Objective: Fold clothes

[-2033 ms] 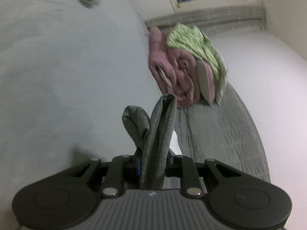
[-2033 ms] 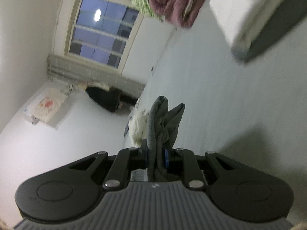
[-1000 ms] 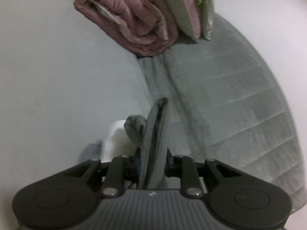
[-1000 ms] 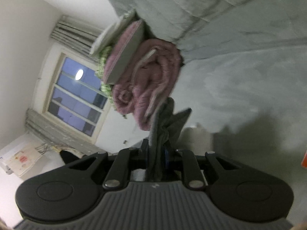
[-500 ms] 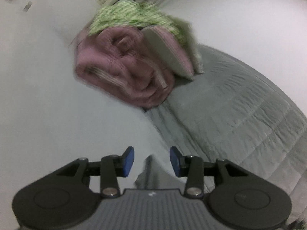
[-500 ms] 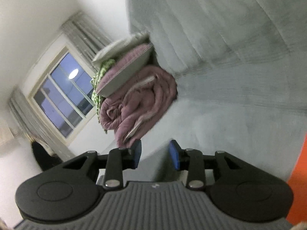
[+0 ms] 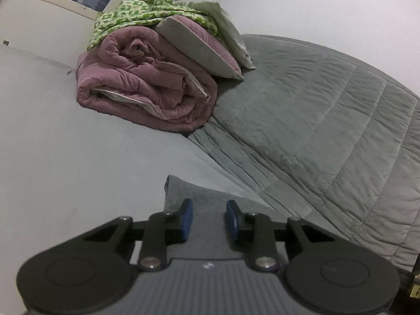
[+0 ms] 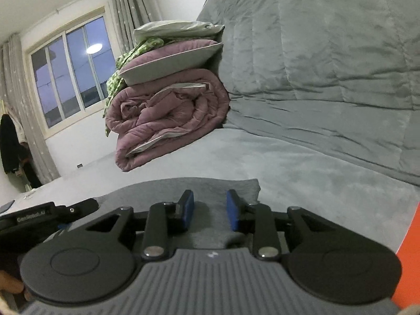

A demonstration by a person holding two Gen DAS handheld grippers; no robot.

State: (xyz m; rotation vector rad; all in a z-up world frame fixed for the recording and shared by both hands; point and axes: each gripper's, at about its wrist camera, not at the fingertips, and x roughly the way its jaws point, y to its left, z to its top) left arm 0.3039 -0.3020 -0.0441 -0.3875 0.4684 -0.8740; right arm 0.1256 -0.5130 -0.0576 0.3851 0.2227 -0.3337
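A dark grey garment (image 7: 189, 191) lies flat on the pale bed sheet (image 7: 65, 157), its far left corner just ahead of my left gripper (image 7: 209, 218). That gripper hovers over the cloth with its blue pads apart and nothing between them; its jaws are closing. In the right wrist view the same garment (image 8: 223, 186) spreads under my right gripper (image 8: 210, 204), with its far right corner past the fingers. The right pads also stand apart over the cloth, pinching nothing, and are closing. The left gripper's body (image 8: 31, 219) shows at the left edge of the right wrist view.
A rolled mauve quilt (image 7: 147, 89) with pillows and a green patterned cloth (image 7: 141, 13) on top sits at the far end of the bed. A grey quilted headboard cover (image 7: 328, 120) rises beside it. A window (image 8: 68, 71) and curtains lie beyond. Something orange (image 8: 409, 260) edges in at right.
Both grippers held bunched grey cloth a second ago, then let it go. The garment now lies flat beneath them, and both views have rolled towards level.
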